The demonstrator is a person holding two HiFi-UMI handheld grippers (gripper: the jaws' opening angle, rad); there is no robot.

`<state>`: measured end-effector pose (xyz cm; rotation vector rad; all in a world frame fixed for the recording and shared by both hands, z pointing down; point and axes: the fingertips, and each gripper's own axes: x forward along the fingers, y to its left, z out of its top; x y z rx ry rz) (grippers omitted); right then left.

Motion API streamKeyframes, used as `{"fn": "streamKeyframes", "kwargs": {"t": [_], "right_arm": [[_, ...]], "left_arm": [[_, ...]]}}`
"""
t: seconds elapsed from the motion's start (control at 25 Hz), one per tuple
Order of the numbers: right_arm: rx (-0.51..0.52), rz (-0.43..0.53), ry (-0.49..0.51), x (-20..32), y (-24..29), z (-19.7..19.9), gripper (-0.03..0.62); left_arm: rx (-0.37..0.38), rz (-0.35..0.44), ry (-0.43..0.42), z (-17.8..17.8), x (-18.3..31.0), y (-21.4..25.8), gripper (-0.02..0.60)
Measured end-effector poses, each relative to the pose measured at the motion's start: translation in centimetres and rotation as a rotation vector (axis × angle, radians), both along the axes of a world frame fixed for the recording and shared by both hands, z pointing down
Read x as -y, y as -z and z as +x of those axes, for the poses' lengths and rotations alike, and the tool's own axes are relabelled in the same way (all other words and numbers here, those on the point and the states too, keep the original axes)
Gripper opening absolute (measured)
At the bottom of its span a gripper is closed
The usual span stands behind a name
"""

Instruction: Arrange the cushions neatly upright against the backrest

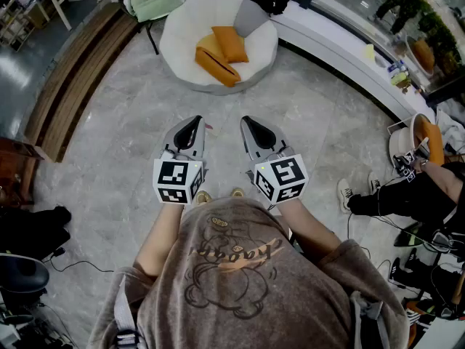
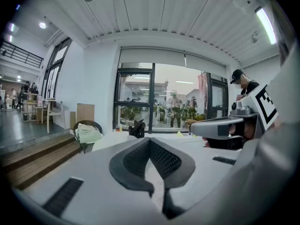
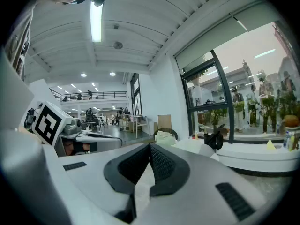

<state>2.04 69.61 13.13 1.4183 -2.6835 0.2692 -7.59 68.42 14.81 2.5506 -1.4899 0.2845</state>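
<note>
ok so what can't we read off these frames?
- Orange cushions: overlapped in head view; whether another lies beneath cannot be told.
- Grey cushion: too small in head view to judge its lean.
- Both gripper views: orange cushions hidden behind the shut left claw and right claw.
- Seated person: cut off by head view's right edge.

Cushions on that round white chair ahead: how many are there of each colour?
Orange cushions: 2
Grey cushion: 1
Total: 3
</note>
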Motion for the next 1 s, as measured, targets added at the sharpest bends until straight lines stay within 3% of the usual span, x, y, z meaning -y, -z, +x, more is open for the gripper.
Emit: {"fn": "streamKeyframes", "kwargs": {"t": [0.68, 1.0], "right_arm": [[0.019, -0.033, 0.062, -1.1, -1.4, 4.8, 0.020], [0.016, -0.033, 0.047, 1.3, -2.4, 5.8, 0.020]], "left_arm": [[0.000, -0.017, 0.058, 3.5, -1.7, -1.5, 0.005], [-0.005, -0.025, 0.054, 4.0, 1.2, -2.8, 0.005]]}}
